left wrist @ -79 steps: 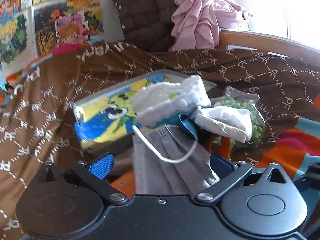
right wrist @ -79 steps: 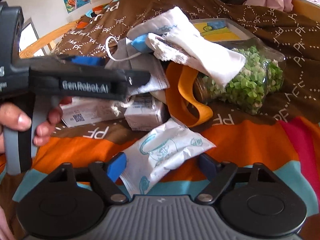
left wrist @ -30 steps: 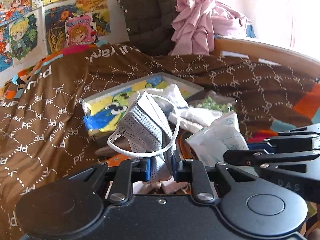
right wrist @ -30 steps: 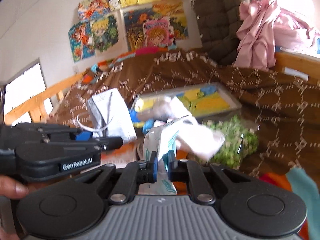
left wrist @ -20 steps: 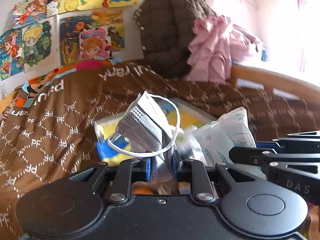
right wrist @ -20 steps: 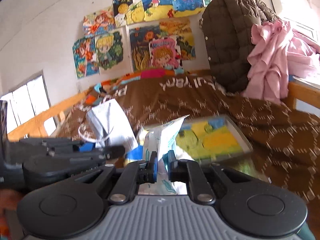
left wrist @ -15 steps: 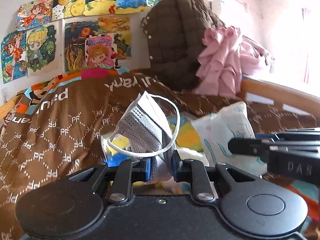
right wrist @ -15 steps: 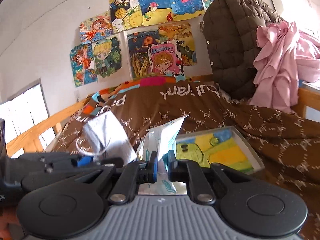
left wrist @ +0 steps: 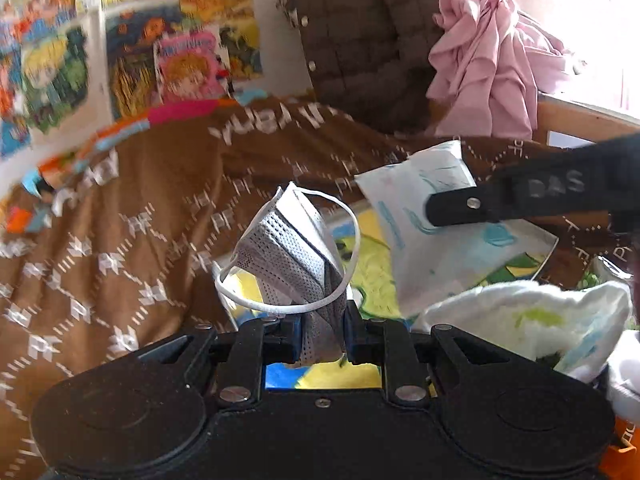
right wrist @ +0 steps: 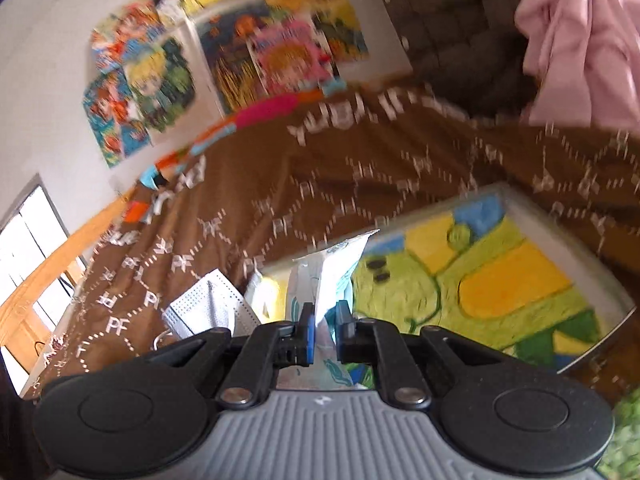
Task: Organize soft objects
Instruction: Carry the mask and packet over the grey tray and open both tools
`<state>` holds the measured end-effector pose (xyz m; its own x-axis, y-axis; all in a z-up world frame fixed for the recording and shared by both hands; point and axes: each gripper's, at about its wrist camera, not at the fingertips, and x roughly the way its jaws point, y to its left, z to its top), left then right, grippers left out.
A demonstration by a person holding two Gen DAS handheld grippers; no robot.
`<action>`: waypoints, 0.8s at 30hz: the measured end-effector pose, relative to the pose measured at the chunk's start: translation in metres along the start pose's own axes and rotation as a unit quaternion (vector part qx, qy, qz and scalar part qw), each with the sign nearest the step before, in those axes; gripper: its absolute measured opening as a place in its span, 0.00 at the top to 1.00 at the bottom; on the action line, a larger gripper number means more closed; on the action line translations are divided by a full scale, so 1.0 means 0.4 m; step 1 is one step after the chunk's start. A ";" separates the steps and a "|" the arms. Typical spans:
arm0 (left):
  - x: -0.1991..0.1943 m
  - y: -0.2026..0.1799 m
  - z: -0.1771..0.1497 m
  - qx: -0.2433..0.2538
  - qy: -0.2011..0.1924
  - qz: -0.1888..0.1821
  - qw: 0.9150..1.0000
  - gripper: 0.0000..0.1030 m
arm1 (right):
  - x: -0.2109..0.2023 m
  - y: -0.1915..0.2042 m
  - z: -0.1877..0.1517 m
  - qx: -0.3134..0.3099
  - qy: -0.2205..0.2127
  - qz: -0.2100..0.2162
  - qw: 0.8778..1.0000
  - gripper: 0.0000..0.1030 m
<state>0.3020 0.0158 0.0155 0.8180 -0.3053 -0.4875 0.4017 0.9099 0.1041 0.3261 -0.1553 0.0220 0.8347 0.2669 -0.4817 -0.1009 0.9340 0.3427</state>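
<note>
Bed, brown quilt (left wrist: 120,248): transfer step, both loads held above illustrated tray (right wrist: 516,276).
My left hand-held gripper (left wrist: 322,330) pinches grey mask (left wrist: 288,256); right hand-held gripper (right wrist: 322,330) pinches white packet (right wrist: 332,268). Next I lower and release into tray.

Ahead of the right gripper (right wrist: 324,332), the tray (right wrist: 500,280) lay open and unoccupied over most of its painted floor. Ahead of the left gripper (left wrist: 322,334), the way was partly blocked: the white packet (left wrist: 420,240) hung to its right, the white cloth heap (left wrist: 532,320) lower right.

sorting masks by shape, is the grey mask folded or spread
Folded: the grey mask is doubled into a narrow wedge, its ear loop hanging free, pinched in the left gripper.
</note>
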 end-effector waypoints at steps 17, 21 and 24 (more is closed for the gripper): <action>0.138 0.077 -0.082 -0.070 0.112 -0.061 0.989 0.76 | 0.104 0.030 -0.052 -0.035 0.088 -0.043 0.995 0.81; 0.138 0.073 -0.083 -0.069 0.117 -0.066 0.989 0.65 | 0.079 0.032 -0.053 -0.040 0.073 -0.044 0.996 0.73; 0.125 0.066 -0.080 -0.069 0.111 -0.064 0.989 0.46 | 0.060 0.026 -0.044 -0.038 0.067 -0.047 0.996 0.65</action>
<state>0.3404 0.0335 -0.0338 0.6471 -0.3652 -0.6692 0.4231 0.9023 -0.0832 0.3354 -0.1349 -0.0003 0.7637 0.2013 -0.6134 -0.0707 0.9705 0.2305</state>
